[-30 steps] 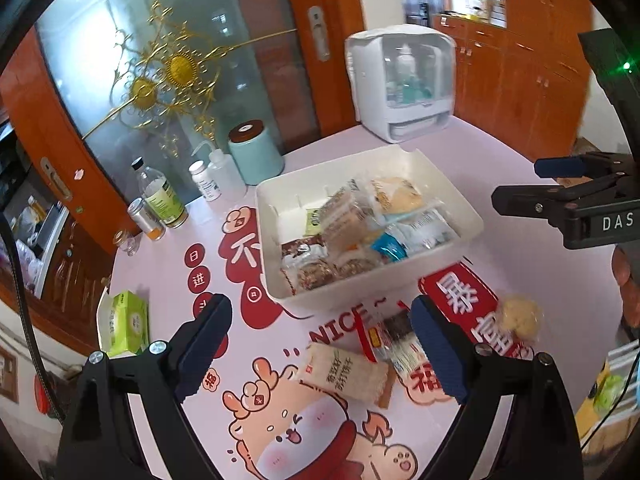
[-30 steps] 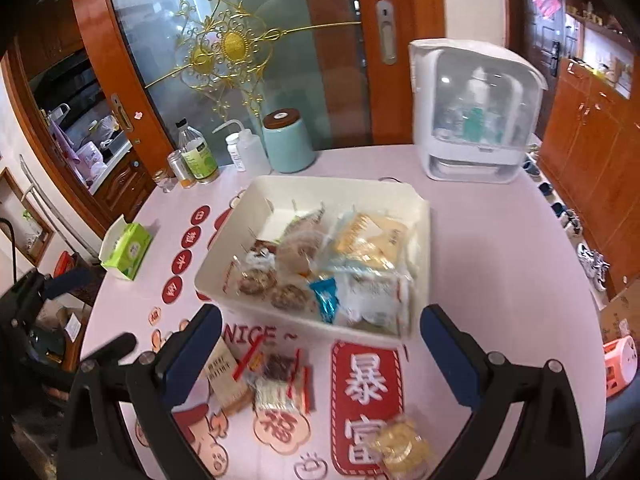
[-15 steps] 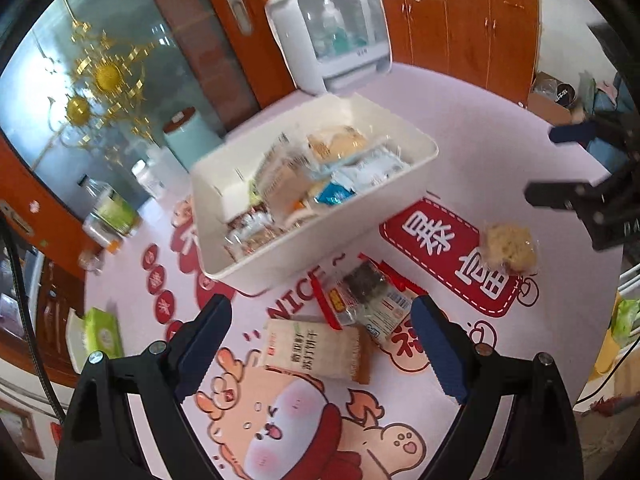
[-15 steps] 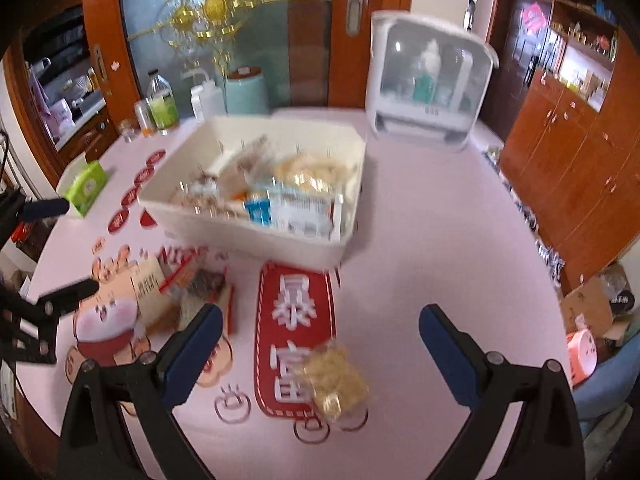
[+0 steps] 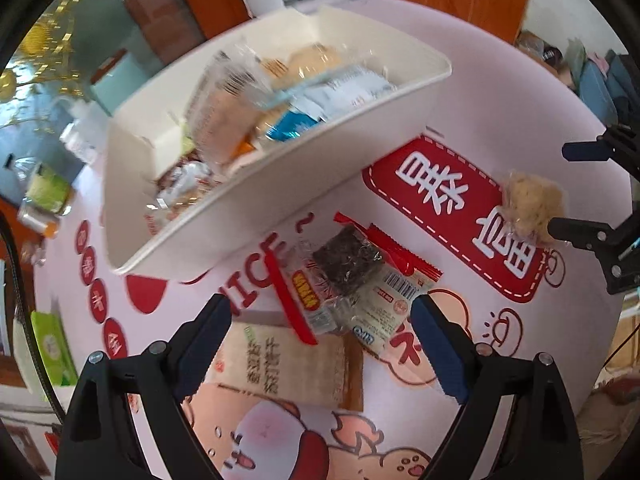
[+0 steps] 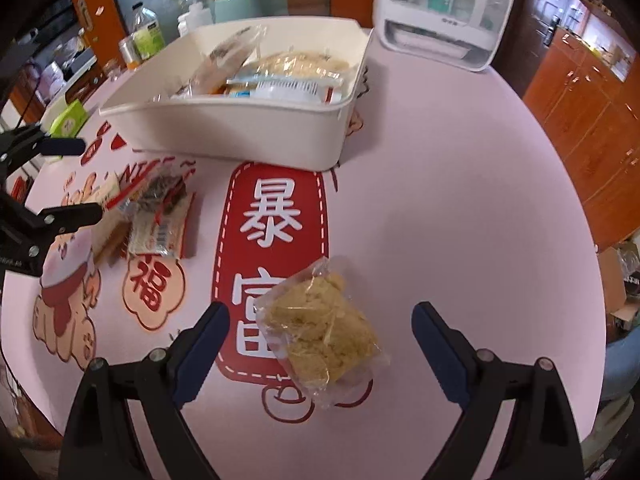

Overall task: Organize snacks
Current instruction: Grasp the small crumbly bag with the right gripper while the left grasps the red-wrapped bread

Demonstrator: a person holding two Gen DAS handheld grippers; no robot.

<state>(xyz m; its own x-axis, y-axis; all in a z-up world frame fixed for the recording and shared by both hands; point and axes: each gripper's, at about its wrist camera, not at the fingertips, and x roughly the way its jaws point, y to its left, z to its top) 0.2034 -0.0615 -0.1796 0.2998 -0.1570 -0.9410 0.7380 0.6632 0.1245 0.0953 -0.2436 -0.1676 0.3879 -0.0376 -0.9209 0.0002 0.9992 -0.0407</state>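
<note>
- Over the last second I had dropped both tools toward the table (image 6: 440,160); each now framed a loose snack in front of the white bin (image 5: 280,184).
- My left tool (image 5: 320,340) stood released over the seaweed packet (image 5: 348,264) and the beige bar (image 5: 280,364); nothing gripped.
- My right tool (image 6: 320,340), also released, straddled the yellow cake bag (image 6: 320,332) (pickups looked imminent).
- The bin's contents blurred; the bar lay partly hidden under the packet.

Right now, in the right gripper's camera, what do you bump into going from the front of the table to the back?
Yellow crumbly snack bag → red sign on the mat → white snack box → white machine with a clear cover.
</note>
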